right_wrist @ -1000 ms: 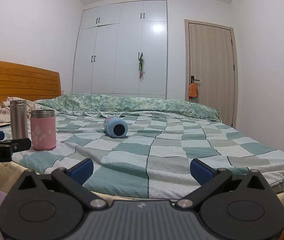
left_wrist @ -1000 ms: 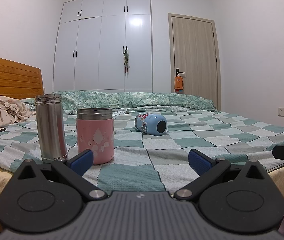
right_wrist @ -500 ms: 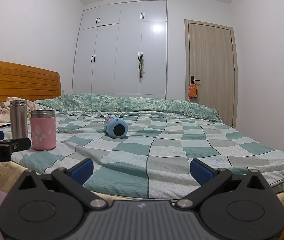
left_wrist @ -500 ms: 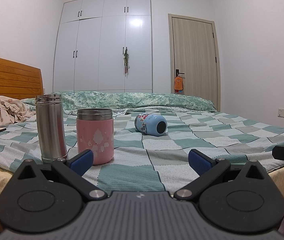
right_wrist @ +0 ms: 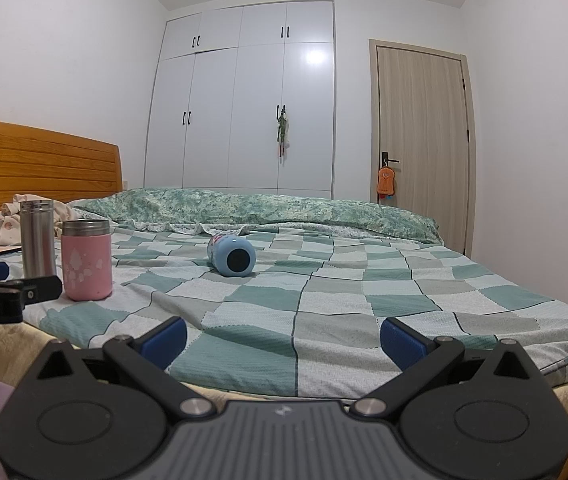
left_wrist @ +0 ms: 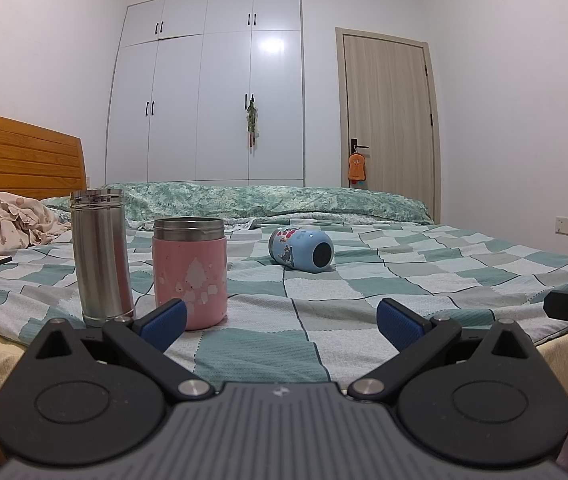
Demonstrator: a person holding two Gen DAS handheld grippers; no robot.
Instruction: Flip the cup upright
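- The left gripper (left_wrist: 280,318) is hovering at the near edge of the bed with its fingers spread wide, gripping nothing; its blue ribbed pads (left_wrist: 164,319) are sitting on black hinged arms above a grey ridged body.
- The right gripper (right_wrist: 282,339) is likewise gaping wide and empty, its textured blue pads (right_wrist: 399,342) standing well apart over the checked bedspread (right_wrist: 335,292).
- The bedspread is showing a woven, slightly nubbly weave in teal, grey and white squares, wrinkling near the mattress edge.
- The light blue cup (left_wrist: 301,249) (right_wrist: 232,255), a rounded cylinder with a cartoon print, is lying on its side mid-bed, one dark circular end facing the cameras, well apart from both grippers.
- A pink cup with a metal rim (left_wrist: 190,272) (right_wrist: 86,259) is standing upright just beside a tall brushed-steel tumbler (left_wrist: 102,254) (right_wrist: 37,238).
- Behind them, crumpled printed fabric (left_wrist: 8,220) is lying by a slatted wooden headboard (left_wrist: 20,156).
- Glossy white wardrobe doors (right_wrist: 244,100) are filling the far wall.
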